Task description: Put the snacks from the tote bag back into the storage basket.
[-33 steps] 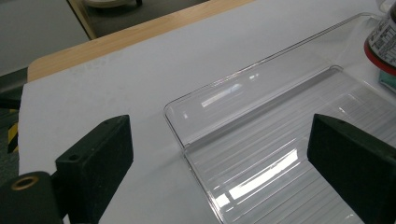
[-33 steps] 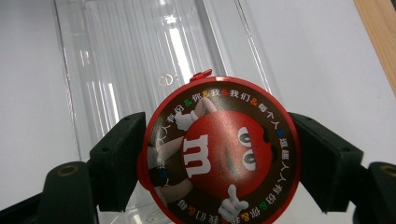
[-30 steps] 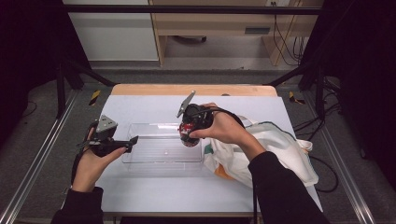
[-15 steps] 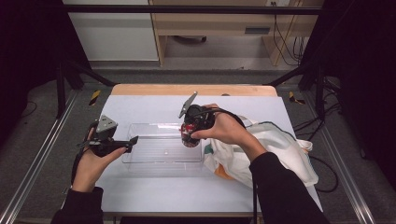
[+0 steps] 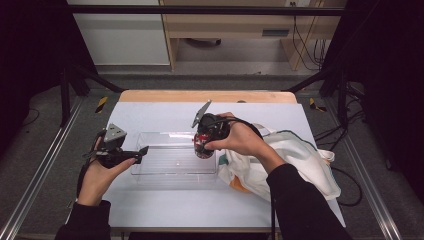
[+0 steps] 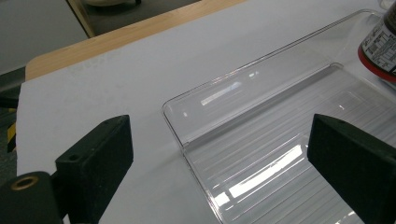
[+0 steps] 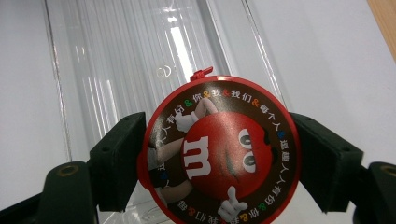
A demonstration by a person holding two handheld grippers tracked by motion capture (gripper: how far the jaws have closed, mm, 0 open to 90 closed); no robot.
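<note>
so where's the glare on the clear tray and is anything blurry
Left gripper view: bright streaks of glare on the clear tray floor and far wall, sharp. Right gripper view: a glare strip runs down the tray's ridges; the candy tub lid is crisp. High view: softer overall, dark surroundings, only faint reflections on the tray.

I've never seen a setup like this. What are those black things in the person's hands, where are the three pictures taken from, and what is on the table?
A person sits at a white table and holds a hand-operated two-jaw gripper in each hand. The high view looks down from above; each of the other two comes from a camera riding on one gripper, looking along its black jaws. On the table lie a clear plastic tray and, to its right, a crumpled cloth bag. The right gripper clamps a round red-lidded candy container over the tray's right end. The left gripper is open, its jaws either side of the tray's near corner without touching it.
</note>
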